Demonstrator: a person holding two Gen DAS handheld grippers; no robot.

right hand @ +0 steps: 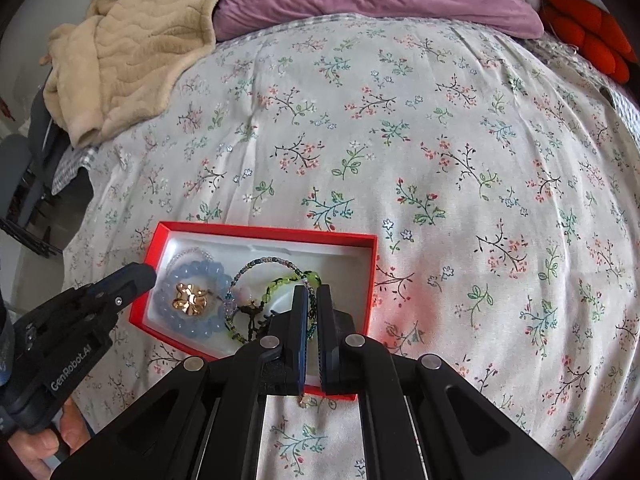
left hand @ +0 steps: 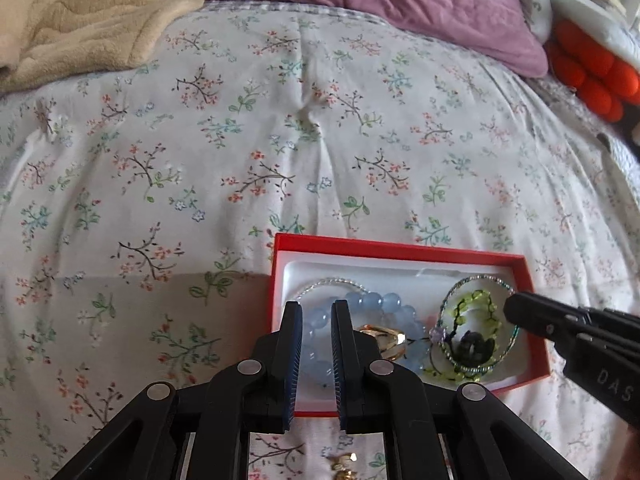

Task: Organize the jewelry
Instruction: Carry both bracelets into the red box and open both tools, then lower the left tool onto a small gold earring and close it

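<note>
Right wrist view: red box (right hand: 370, 276) with bracelets (right hand: 192, 300); both tongs (right hand: 312, 294) slightly parted, empty.

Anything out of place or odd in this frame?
One small gold piece lies on the bedsheet just outside the red box, while the bracelets and the gold flower ornament sit inside.

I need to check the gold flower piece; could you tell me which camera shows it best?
The right wrist view: the gold flower piece lies unobstructed inside the blue bead bracelet. In the left wrist view the left gripper partly hides it.
</note>
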